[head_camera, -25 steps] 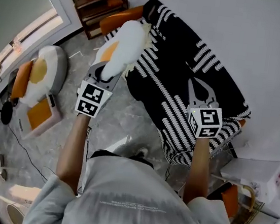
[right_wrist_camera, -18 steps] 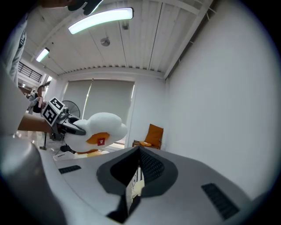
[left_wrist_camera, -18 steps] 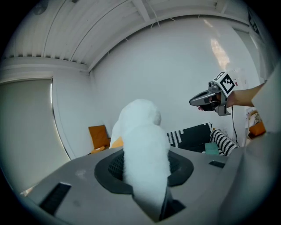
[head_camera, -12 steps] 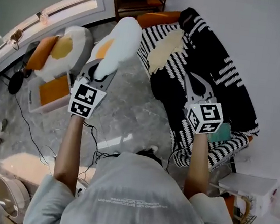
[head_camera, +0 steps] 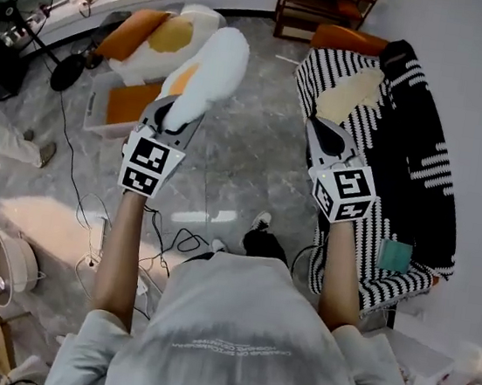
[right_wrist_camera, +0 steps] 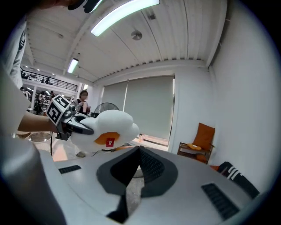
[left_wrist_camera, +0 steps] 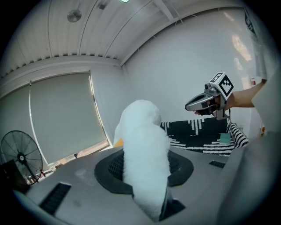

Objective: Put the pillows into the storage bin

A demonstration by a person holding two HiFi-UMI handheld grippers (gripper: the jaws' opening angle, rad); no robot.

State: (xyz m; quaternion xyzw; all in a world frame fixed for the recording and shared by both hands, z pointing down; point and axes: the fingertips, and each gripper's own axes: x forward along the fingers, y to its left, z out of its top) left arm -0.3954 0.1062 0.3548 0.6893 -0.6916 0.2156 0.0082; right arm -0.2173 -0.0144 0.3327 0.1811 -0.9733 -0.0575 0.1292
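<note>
The left gripper (head_camera: 176, 115) is clamped on the near end of a white, fluffy pillow (head_camera: 211, 73) with an orange yolk patch. The pile bulges out on both sides of the jaws, and the rest of the pillow stands out unsupported past the tips, over the grey floor (head_camera: 256, 145). It looks light and very soft, so a pinch on one end will likely carry it. It will sag and swing, though, and the plush cover could slip if the grip is only on fluff. A deep bite into the stuffing near an edge seems the safest hold. The right gripper (head_camera: 317, 127) is closed with nothing between its jaws, held to the right over the floor beside the striped sofa throw (head_camera: 413, 157). Further out, at the far left, the storage bin (head_camera: 93, 111) sits on the floor with an orange cushion (head_camera: 131, 101) in it. Another egg-like pillow (head_camera: 179, 29) lies just beyond the bin.
</note>
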